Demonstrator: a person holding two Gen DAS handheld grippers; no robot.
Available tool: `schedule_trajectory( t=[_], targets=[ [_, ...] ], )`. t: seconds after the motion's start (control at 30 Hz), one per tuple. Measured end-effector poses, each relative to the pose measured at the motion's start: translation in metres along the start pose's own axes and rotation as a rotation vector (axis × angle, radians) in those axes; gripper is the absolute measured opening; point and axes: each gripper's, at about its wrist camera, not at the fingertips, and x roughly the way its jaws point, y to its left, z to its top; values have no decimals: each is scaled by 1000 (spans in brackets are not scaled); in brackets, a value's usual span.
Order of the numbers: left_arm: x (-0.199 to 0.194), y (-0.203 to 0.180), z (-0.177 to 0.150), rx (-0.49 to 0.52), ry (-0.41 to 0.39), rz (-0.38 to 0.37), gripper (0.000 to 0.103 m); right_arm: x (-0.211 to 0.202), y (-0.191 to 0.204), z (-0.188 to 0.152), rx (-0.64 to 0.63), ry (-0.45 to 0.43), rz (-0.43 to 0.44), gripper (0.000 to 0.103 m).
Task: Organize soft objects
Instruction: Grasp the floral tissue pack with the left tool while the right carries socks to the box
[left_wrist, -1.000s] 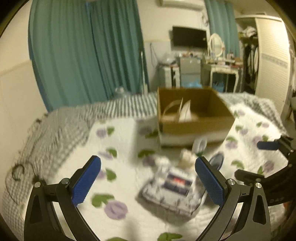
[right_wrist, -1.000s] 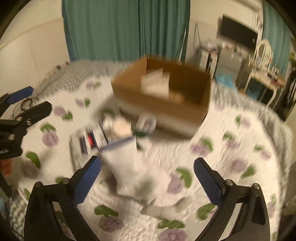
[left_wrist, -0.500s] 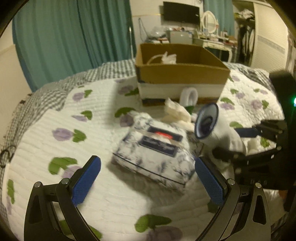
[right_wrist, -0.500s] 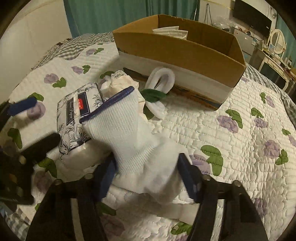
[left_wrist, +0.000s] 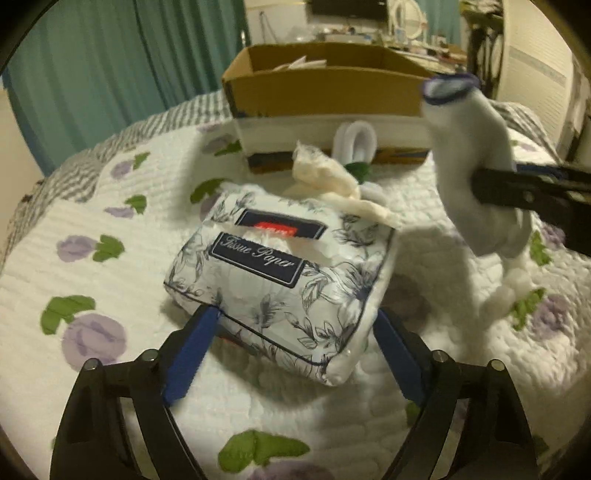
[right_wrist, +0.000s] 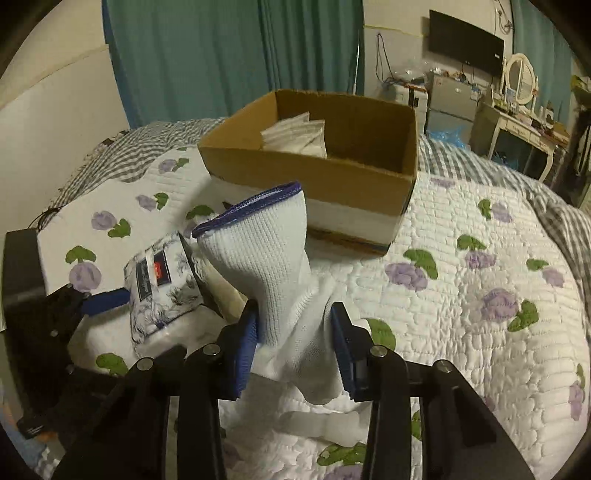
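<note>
My left gripper (left_wrist: 295, 350) has its blue fingers on both sides of a floral tissue paper pack (left_wrist: 284, 273) on the bed, closing on its near end. My right gripper (right_wrist: 295, 343) is shut on a white glove with a blue cuff (right_wrist: 266, 258) and holds it lifted above the quilt; the glove also shows in the left wrist view (left_wrist: 469, 155). An open cardboard box (right_wrist: 314, 177) with white packets inside stands behind. A crumpled white tissue (left_wrist: 328, 177) and a white rolled item (left_wrist: 356, 142) lie between the pack and the box.
The bed has a white quilt with purple flowers (right_wrist: 480, 295) and a grey checked blanket (right_wrist: 122, 158) at its far edge. Teal curtains, a desk and a television stand behind the bed.
My right gripper closed on the glove and lifted it. My left gripper moved forward and down onto the tissue pack and narrowed around it.
</note>
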Motion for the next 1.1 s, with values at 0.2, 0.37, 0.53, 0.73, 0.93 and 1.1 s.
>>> schedule_trajectory(
  t=[0.2,0.37,0.53,0.73,0.93,1.1],
  targets=[
    [-3,0,-3,-11,-29,-38,58,10,0,-4,4,26,-7,38],
    [-19,3,-3,-26,-79,-94,30,2,2,-3,1,16,-27,38],
    [-33,9,0,-45,-96,-95,25,-12,4,0,0,-4,-36,38],
    [-61,13,14,-51,-139,-108,22,-35,11,8,-9,-48,-42,38],
    [-93,12,41,-20,-200,-110,22,-58,14,24,-14,-110,-44,38],
    [-121,6,73,16,-286,-114,22,-75,8,45,-21,-160,-64,38]
  ],
)
